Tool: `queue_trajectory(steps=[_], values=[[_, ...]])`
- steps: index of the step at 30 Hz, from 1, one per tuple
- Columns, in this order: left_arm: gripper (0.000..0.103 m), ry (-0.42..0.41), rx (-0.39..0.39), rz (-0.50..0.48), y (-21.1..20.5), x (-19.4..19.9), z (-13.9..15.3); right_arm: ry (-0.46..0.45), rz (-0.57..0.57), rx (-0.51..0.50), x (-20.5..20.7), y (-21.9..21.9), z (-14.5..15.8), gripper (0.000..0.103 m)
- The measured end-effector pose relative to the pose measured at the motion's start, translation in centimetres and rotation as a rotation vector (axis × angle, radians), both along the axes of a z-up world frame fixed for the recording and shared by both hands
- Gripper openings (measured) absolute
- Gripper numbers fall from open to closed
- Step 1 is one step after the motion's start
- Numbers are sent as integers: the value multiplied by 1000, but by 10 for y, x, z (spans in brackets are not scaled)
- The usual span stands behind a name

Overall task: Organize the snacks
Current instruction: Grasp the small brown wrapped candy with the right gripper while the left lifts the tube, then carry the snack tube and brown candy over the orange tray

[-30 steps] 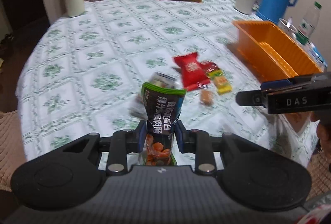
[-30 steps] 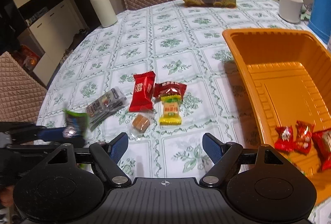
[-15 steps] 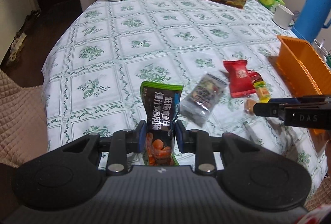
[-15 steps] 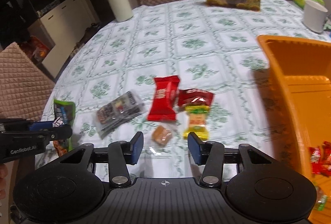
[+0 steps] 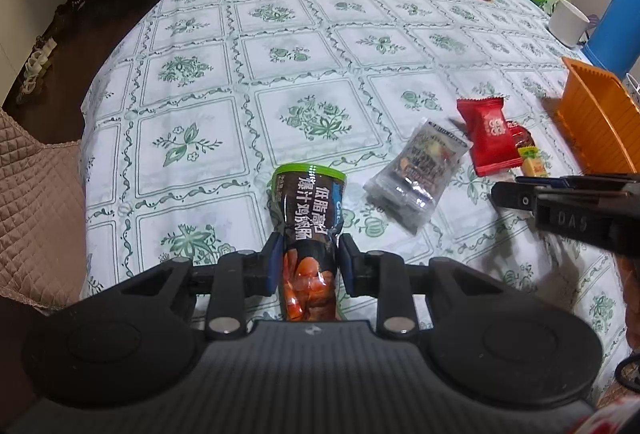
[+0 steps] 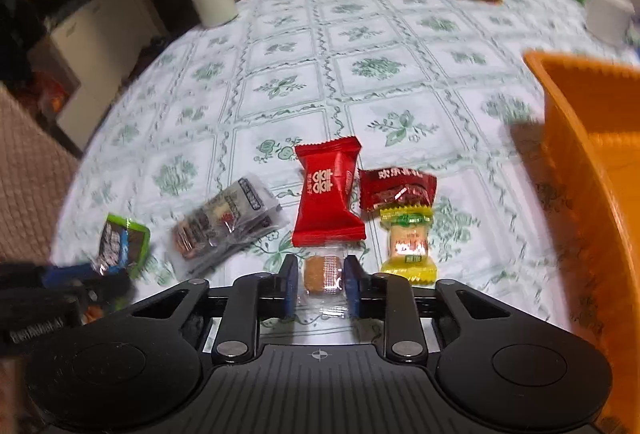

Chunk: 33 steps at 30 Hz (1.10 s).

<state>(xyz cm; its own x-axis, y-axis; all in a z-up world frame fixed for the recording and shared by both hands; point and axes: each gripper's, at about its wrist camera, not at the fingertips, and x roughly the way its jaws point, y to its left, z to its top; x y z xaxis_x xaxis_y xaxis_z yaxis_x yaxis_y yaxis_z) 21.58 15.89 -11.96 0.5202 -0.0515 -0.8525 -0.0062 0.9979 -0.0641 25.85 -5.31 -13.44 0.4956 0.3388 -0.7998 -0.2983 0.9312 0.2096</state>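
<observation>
The left tool point(image 5: 307, 266) holds a dark, green-topped foil snack pouch point(image 5: 310, 209) upright between its fingers, lifted over the near edge of the counter point(image 5: 280, 45), which is covered by a green floral cloth. The right tool point(image 6: 320, 284) sits low at the same edge, its fingers narrowed on either side of a small clear-wrapped brown candy point(image 6: 323, 272); whether the pads already press the wrapper, I cannot tell.

Judging by this, the step in hand is gathering the loose snacks for the orange plastic bin point(image 6: 592, 161) at the right edge. Next, the right tool must pinch the candy firmly without catching the large red wrapped sweet point(image 6: 329, 195) or the yellow wrapped sweet point(image 6: 408, 248) just beside it, then lift it towards the bin.
</observation>
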Motion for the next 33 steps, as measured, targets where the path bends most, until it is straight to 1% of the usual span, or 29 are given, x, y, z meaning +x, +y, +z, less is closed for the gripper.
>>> queue_trajectory(steps=[3,5,10,18,22,26,33], values=[[27,11,4,-4,1,2,-2,-52,72,-82,-7,10,-2,22],[27,17,7,-7,0,2,-3,-77,100,-118,-11,15,-3,22],[27,11,55,-47,-7,0,-4,-93,118,-128,-15,16,-6,21],[27,21,49,-42,-8,-1,-3,-76,129,-104,-12,12,-4,21],[27,22,46,-31,-10,-7,-1,-48,136,-64,-13,6,-3,20],[27,9,35,-27,-14,-13,7,-34,141,-30,-21,-2,1,20],[27,-18,9,-49,-33,-26,25,-32,137,25,-37,-21,19,20]])
